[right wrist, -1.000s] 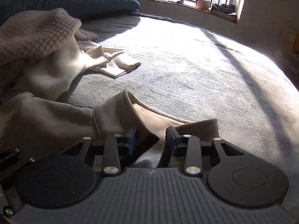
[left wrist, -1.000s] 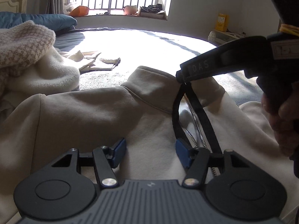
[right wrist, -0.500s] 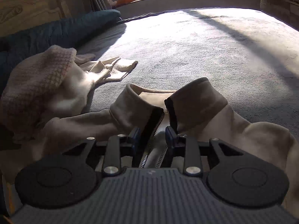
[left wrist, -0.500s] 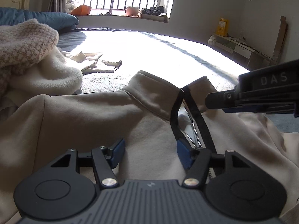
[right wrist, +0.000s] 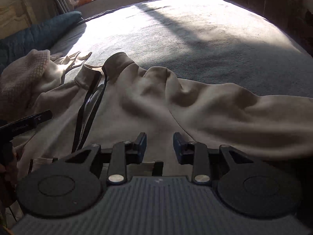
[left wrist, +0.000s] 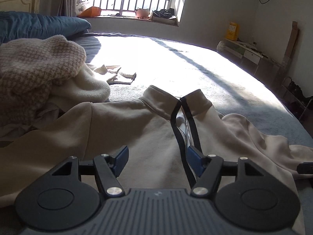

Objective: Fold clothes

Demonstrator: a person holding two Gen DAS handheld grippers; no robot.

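Note:
A beige zip-neck sweatshirt [left wrist: 137, 129] lies front up on the grey bed, collar away from me, its dark-edged zipper [left wrist: 184, 125] partly open. It also shows in the right wrist view [right wrist: 148, 101], with its right sleeve [right wrist: 244, 113] stretched to the right. My left gripper [left wrist: 157, 157] is open and empty, low over the chest, its right finger beside the zipper. My right gripper [right wrist: 160, 145] is open and empty over the chest near the right shoulder seam.
A pile of cream and houndstooth knitwear [left wrist: 39, 74] lies at the left. Small beige garments [left wrist: 119, 76] lie further back. A blue pillow [left wrist: 43, 25] is at the headboard. The grey bedspread [right wrist: 195, 35] stretches ahead. Shelves [left wrist: 252, 52] line the right wall.
My right gripper has let go of the collar, opened and drawn back to the right over the chest. It has left the left wrist view. The left gripper has stayed open in place.

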